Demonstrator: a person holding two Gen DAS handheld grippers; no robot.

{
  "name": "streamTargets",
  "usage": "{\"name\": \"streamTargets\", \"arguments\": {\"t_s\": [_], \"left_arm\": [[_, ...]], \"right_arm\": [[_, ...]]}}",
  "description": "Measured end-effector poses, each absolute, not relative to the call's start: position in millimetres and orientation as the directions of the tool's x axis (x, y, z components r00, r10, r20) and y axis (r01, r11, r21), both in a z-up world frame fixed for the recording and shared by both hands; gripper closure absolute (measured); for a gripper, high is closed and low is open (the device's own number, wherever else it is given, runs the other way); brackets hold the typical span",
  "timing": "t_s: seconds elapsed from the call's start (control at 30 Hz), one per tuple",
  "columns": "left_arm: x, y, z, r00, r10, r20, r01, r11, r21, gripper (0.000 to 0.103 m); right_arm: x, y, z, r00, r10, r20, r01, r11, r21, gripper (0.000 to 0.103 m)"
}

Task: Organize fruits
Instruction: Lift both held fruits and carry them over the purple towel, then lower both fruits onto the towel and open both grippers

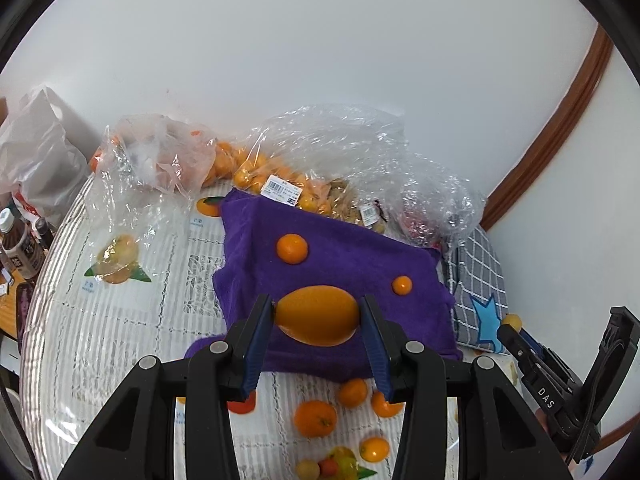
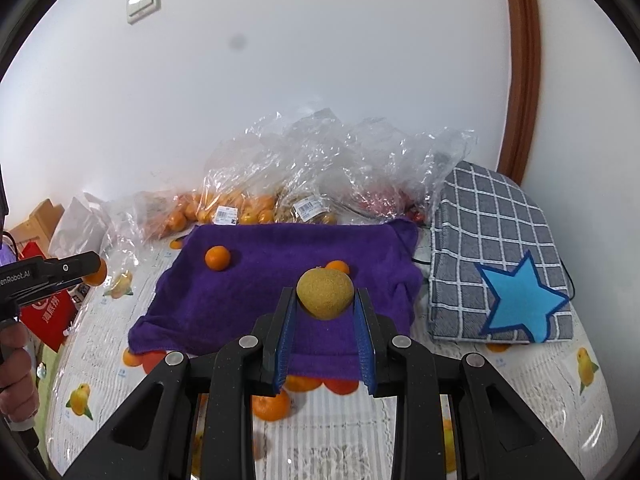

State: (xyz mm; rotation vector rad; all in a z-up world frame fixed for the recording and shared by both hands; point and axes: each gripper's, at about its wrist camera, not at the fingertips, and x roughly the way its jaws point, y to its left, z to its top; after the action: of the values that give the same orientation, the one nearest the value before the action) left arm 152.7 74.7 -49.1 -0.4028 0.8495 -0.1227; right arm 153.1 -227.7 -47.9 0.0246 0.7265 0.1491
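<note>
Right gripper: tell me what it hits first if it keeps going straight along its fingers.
Probably the purple towel. The right gripper is shut on a brownish round fruit and points down over the towel; a small orange lies just beyond, though depth is unclear.

A plain white wall (image 2: 320, 100) fills the space beyond the fingers, evenly lit. A white wall switch (image 2: 144, 2) sits high to their left. Brown wooden trim (image 2: 522, 80) runs up the wall on their right.
</note>
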Motion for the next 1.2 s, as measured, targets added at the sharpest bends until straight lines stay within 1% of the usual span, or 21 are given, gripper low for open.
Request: {"name": "streamTargets", "arguments": {"t_s": [0.4,0.63,0.9,1.2], "left_arm": [[203,76,-86,0.594,-0.253,-0.763,-0.090,0.922,-0.376,0.061],[233,63,-107,0.558,-0.267,-0.786,-0.060,0.931,-0.360,0.061],[258,54,-130,0.535,-0.286,-0.795,-0.041,0.931,-0.362,0.061],[271,51,-147,0.526,-0.239,-0.816,-0.052,0.949,-0.311,0.061]], "right_arm": [[203,-225,-100,0.673,0.154,-0.724,-0.118,0.988,0.100,0.074],[229,-239,-129,0.647,0.147,-0.748,-0.076,0.989,0.129,0.074],[252,-242,-158,0.621,0.171,-0.765,-0.072,0.984,0.161,0.074],[268,-240,-173,0.609,0.171,-0.775,-0.071,0.984,0.161,0.074]]}}
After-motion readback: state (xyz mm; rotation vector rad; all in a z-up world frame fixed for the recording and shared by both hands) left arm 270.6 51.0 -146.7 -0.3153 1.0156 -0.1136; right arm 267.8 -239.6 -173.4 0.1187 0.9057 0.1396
